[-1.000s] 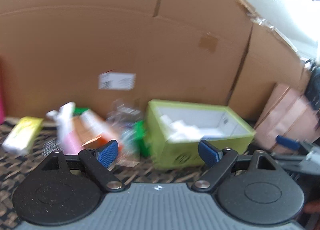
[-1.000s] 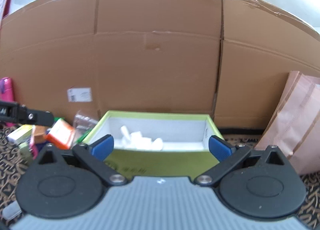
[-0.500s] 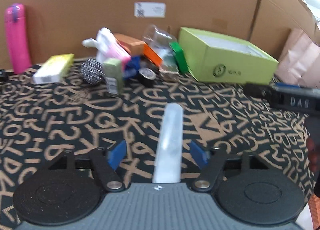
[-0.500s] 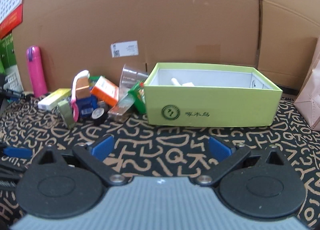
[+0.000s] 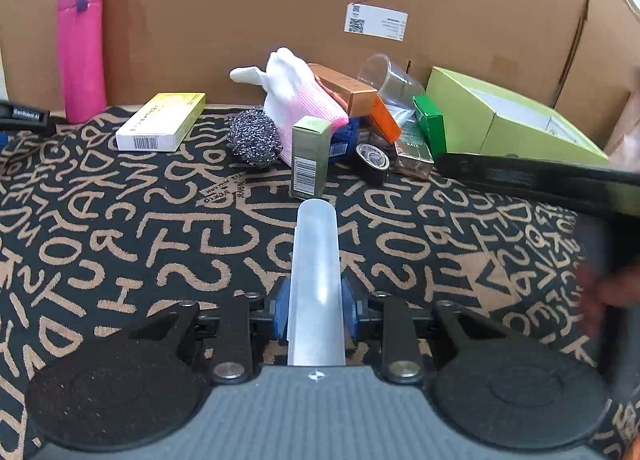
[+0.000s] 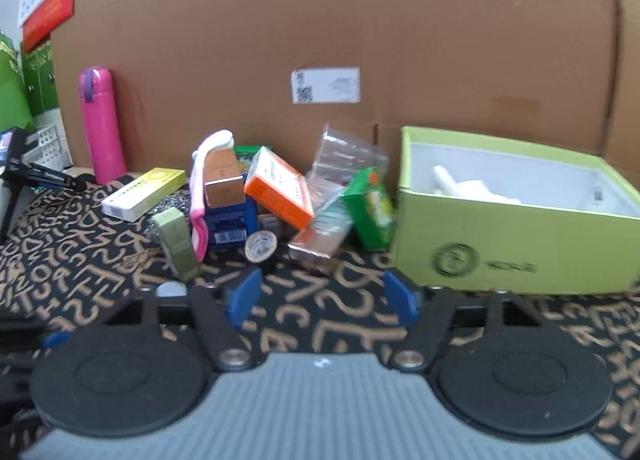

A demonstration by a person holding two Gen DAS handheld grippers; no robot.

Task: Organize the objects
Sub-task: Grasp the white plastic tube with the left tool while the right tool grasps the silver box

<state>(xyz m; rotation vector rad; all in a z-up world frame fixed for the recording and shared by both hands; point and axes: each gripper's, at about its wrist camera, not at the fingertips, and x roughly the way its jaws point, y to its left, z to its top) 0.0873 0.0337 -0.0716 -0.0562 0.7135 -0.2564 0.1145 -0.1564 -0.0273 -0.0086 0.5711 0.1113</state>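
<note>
Holding white pieces, green box

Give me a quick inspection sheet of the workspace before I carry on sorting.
Surface: black cloth with tan letters, flat.
Job's things: translucent white tube lying on the cloth, pointing at the pile; green box open, white pieces inside.
Clutter: heap beside the box: olive carton, steel scourer, pink-white glove, tape roll, clear cup, yellow-white carton.
Grippers: left gripper closing, tube between its pads; right gripper closing, nothing between.
Cables: nothing seen.
Surroundings: cardboard wall, pink flask against it.
</note>
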